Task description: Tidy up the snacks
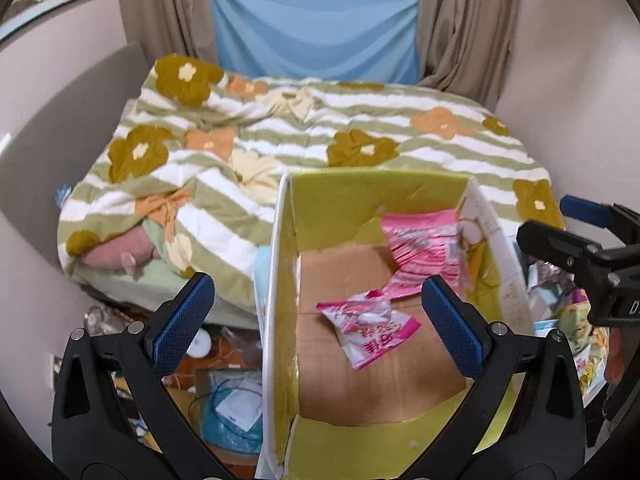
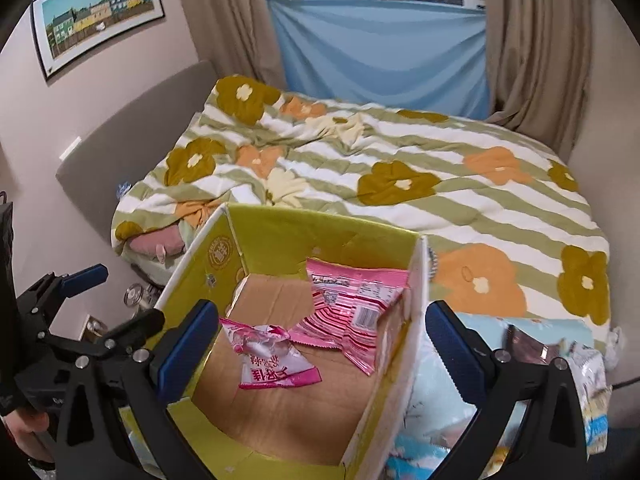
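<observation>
Pink snack packets [image 2: 276, 354] sat inside the cardboard box [image 2: 288, 236], right below both grippers. The right gripper [image 2: 322, 344] was spread wide and empty, and so was the left gripper [image 1: 318, 320]. More snacks [image 2: 592, 396] lay off to its right, nearer that hand.

Both grippers were the same build — left gripper [image 1: 316, 322] and right gripper [image 2: 322, 346] had chunky black plastic frames, silver screws, and blue textured pads [image 1: 182, 322] on the fingers.
</observation>
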